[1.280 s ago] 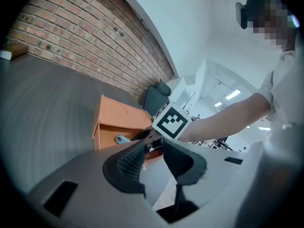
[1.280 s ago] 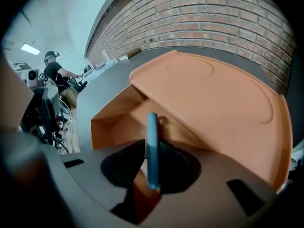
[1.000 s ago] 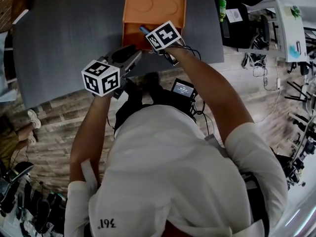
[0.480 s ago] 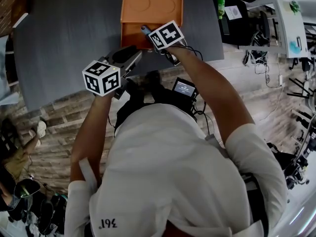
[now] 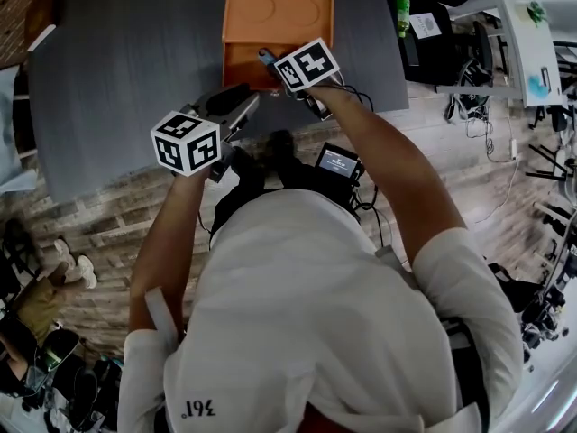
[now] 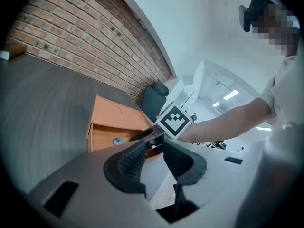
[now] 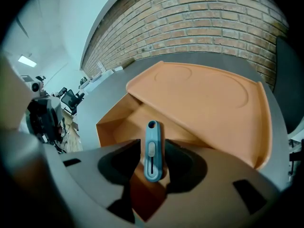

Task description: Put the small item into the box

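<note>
Both right gripper [image 7: 152, 144] jaws opening — small item [image 7: 152, 156] between

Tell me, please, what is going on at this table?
A person holds a gripper in each hand at a grey table. The right gripper hangs over the open orange box with a small blue item between its jaws. They have just been opening, so the item seems about to drop in. The left gripper is held beside it, jaws apart and empty.
</note>
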Demonstrator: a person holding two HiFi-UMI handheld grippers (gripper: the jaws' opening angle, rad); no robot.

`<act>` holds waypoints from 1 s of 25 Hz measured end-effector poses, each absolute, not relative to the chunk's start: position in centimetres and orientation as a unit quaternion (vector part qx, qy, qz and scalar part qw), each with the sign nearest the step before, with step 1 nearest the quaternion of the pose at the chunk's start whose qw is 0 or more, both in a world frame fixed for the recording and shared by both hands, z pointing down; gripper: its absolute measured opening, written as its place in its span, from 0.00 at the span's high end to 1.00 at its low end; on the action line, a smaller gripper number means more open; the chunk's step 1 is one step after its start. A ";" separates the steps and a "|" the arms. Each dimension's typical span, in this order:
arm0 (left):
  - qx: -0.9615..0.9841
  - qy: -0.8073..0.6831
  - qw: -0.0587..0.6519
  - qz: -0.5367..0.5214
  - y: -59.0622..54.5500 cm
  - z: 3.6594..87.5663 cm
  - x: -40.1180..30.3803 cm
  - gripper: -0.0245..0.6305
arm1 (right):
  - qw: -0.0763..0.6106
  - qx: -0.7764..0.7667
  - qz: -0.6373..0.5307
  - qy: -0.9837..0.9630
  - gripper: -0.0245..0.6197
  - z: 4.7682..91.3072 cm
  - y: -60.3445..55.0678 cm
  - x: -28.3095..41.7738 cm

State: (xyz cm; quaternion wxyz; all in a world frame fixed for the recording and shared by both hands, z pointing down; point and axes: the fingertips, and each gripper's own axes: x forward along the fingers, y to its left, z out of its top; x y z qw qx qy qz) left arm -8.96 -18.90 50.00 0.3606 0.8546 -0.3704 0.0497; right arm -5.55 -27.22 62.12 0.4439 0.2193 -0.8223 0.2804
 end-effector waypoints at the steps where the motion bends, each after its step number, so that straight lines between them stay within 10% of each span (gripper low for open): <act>1: 0.855 -0.371 0.360 0.049 -18.9 49.9 -9.0 0.78 | 0.443 0.220 0.279 -0.823 0.71 62.0 -27.2 -5.5; 25: 0.867 -0.376 0.327 0.007 -19.8 46.0 -9.7 0.82 | 0.373 0.274 0.257 -0.848 0.74 56.0 -27.9 -3.3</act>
